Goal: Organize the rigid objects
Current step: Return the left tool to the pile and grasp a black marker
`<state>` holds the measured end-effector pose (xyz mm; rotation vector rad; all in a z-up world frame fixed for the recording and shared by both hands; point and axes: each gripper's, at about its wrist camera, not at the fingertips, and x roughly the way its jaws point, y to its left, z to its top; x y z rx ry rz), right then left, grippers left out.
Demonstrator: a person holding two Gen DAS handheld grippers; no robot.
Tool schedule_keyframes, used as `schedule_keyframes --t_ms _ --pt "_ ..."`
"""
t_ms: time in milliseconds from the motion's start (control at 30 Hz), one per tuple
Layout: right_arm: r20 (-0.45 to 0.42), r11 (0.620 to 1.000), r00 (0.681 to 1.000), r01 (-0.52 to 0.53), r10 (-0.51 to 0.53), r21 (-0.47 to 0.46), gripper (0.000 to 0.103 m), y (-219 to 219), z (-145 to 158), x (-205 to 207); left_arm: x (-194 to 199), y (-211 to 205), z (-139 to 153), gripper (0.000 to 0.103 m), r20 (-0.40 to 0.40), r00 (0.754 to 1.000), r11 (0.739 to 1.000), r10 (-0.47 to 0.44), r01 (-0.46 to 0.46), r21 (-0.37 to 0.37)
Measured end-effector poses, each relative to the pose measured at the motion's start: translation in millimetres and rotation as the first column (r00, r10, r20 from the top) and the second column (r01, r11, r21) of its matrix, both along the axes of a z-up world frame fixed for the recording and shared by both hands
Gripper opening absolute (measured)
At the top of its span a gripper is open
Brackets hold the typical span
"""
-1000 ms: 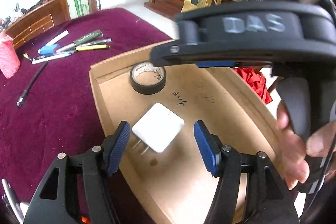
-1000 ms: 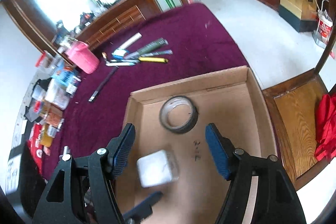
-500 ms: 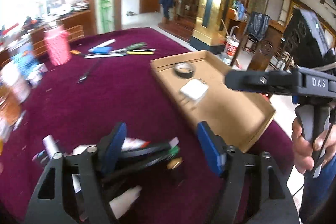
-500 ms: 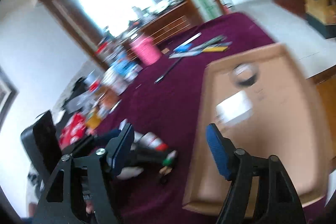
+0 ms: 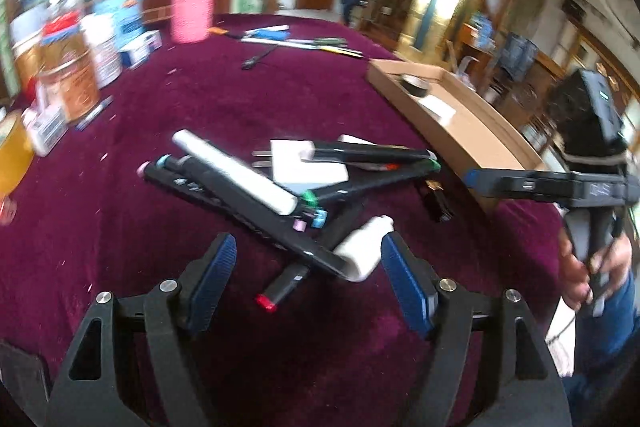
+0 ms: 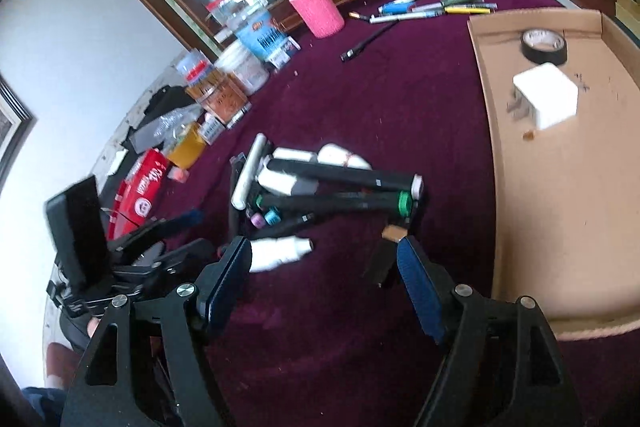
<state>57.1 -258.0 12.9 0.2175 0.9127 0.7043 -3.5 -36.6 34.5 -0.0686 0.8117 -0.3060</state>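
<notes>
A heap of black markers [image 5: 280, 195], a white tube [image 5: 234, 171] and a white charger [image 5: 304, 165] lies on the maroon cloth. My left gripper [image 5: 308, 279] hovers open just short of it, with a small white bottle [image 5: 362, 251] and a red-tipped marker [image 5: 280, 287] between its fingers, untouched. In the right wrist view, my right gripper [image 6: 324, 267] is open over the same heap [image 6: 328, 195], beside the white bottle [image 6: 280, 251] and a small black plug [image 6: 384, 255]. The cardboard tray [image 6: 560, 227] holds a tape roll [image 6: 544, 47] and a white adapter [image 6: 546, 101].
Jars and boxes [image 6: 240, 75] crowd the table's left edge, with a pink cup [image 6: 316, 9] behind them. More pens [image 6: 432, 7] and a black cable [image 6: 368, 43] lie at the far side. A person's hand [image 5: 580, 267] grips the right tool.
Both grippers have drawn back from the tray to the heap of markers. The white adapter that was between the left fingers now lies in the tray, and both sets of jaws stand wider.
</notes>
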Motion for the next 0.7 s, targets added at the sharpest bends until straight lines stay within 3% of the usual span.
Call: schedule_keyframes --t_ms 133,200,267,333,467,667,700 --pt "0.032 1.000 0.999 -0.003 0.004 -0.021 0.070 -1.9 -1.1 -13.8 3.6 3.2 -1.7 0.075 -0.008 1.000 0.999 0.001 0.000 0.046" --pt "0.043 0.999 0.999 -0.021 0.022 -0.025 0.070 -2.0 -2.2 -19.7 14.8 25.9 -2.2 0.075 -0.070 0.996 0.996 0.054 -0.058 -0.063" --pt "0.053 0.999 0.998 -0.021 0.022 -0.031 0.070 -1.7 -2.6 -22.6 31.0 49.9 -9.8 0.075 -0.175 0.976 0.970 0.131 -0.162 -0.179" --pt "0.053 0.999 0.998 -0.031 0.031 -0.010 0.070 -0.9 -2.0 -24.0 40.5 60.9 -17.2 0.074 -0.230 0.957 0.952 0.179 -0.228 -0.207" --pt "0.067 0.999 0.997 -0.047 0.048 -0.003 0.070 2.3 0.2 -29.6 60.1 57.1 -24.9 0.074 -0.281 0.934 0.942 0.222 -0.279 -0.184" --pt "0.066 0.999 0.997 -0.044 0.044 -0.002 0.070 -1.8 0.7 -32.6 69.5 54.2 -35.7 0.073 -0.272 0.923 0.956 0.271 -0.291 -0.037" --pt "0.067 0.999 0.997 -0.044 0.044 -0.001 0.070 -3.7 1.2 -33.6 67.2 57.0 -35.9 0.068 -0.272 0.925 0.958 0.265 -0.284 -0.032"
